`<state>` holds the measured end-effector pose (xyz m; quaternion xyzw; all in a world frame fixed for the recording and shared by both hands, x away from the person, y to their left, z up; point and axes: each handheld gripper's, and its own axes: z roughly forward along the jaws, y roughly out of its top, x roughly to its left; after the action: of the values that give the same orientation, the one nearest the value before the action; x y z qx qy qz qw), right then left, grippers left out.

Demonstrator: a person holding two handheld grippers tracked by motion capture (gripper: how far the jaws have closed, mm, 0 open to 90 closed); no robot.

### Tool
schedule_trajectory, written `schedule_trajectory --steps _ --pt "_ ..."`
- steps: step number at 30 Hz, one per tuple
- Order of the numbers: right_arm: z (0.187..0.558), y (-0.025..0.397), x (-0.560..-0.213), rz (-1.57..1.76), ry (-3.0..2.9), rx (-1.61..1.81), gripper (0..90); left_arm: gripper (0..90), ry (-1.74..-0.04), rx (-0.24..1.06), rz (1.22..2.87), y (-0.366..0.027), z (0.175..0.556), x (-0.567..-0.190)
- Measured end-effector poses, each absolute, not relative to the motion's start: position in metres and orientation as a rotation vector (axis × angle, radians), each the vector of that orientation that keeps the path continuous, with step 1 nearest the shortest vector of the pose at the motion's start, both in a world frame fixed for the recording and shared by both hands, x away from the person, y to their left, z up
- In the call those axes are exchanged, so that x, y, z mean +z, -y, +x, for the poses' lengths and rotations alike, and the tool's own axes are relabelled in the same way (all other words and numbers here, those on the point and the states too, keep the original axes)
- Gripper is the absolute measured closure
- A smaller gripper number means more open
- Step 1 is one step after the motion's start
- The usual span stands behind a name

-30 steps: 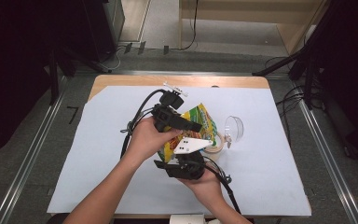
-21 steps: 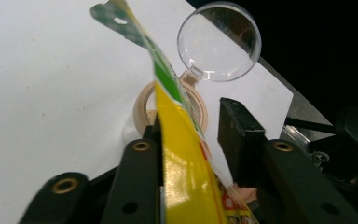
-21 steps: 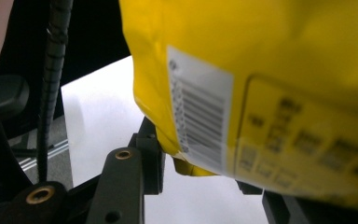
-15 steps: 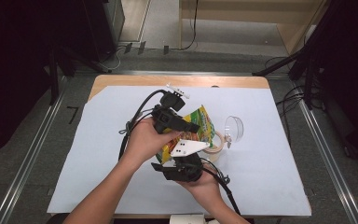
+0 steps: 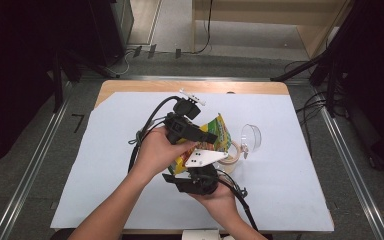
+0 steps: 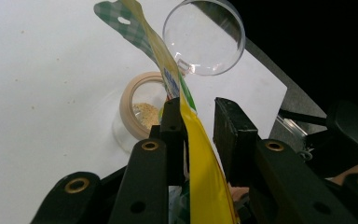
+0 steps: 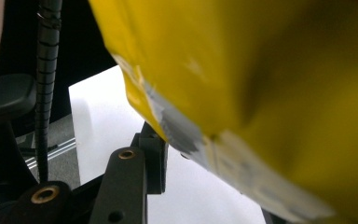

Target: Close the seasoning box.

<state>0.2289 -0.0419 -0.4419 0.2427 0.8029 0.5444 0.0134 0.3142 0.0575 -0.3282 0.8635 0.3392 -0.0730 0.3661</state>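
A yellow and green snack bag [image 5: 216, 134] is held up over the middle of the table. My left gripper [image 5: 206, 136] comes at it from the left. In the left gripper view the bag [image 6: 193, 154] runs edge-on between the two close-set jaws, pressed against one of them. Below it my right gripper [image 5: 194, 179] points up at the bag's lower end. The right gripper view has the bag's sealed edge [image 7: 242, 107] lying across one jaw and hiding the other. Under the bag stands an open glass jar [image 5: 233, 155] with crumbs inside [image 6: 144, 110].
The jar's clear hinged lid [image 5: 250, 137] stands tipped open on the far right side of the jar [image 6: 204, 37]. A white sheet [image 5: 105, 165] covers the wooden table. Cables trail from both grippers toward the table's near and left parts.
Both hands and the bag have drifted slightly left over the jar. Neither grip looks different.
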Motion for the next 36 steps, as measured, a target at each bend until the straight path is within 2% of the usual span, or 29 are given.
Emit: schedule_trajectory --steps 8,17,22,26,36 --pt "0.242 0.044 -0.436 0.789 -2.487 1.692 64.0 73.6 -0.878 -0.237 2.198 -0.056 0.332 -0.325" --pt "0.243 0.04 -0.441 0.783 -2.512 1.678 64.1 74.1 -0.894 -0.239 2.192 -0.062 0.332 -0.331" --pt "0.241 0.038 -0.441 0.746 -2.511 1.661 60.0 74.3 -0.893 -0.228 2.187 -0.062 0.331 -0.332" --pt "0.239 0.038 -0.439 0.717 -2.498 1.626 64.9 74.3 -0.89 -0.218 2.187 -0.063 0.331 -0.331" --pt "0.237 0.039 -0.435 0.729 -2.497 1.611 65.2 72.1 -0.867 -0.235 2.17 -0.063 0.33 -0.329"
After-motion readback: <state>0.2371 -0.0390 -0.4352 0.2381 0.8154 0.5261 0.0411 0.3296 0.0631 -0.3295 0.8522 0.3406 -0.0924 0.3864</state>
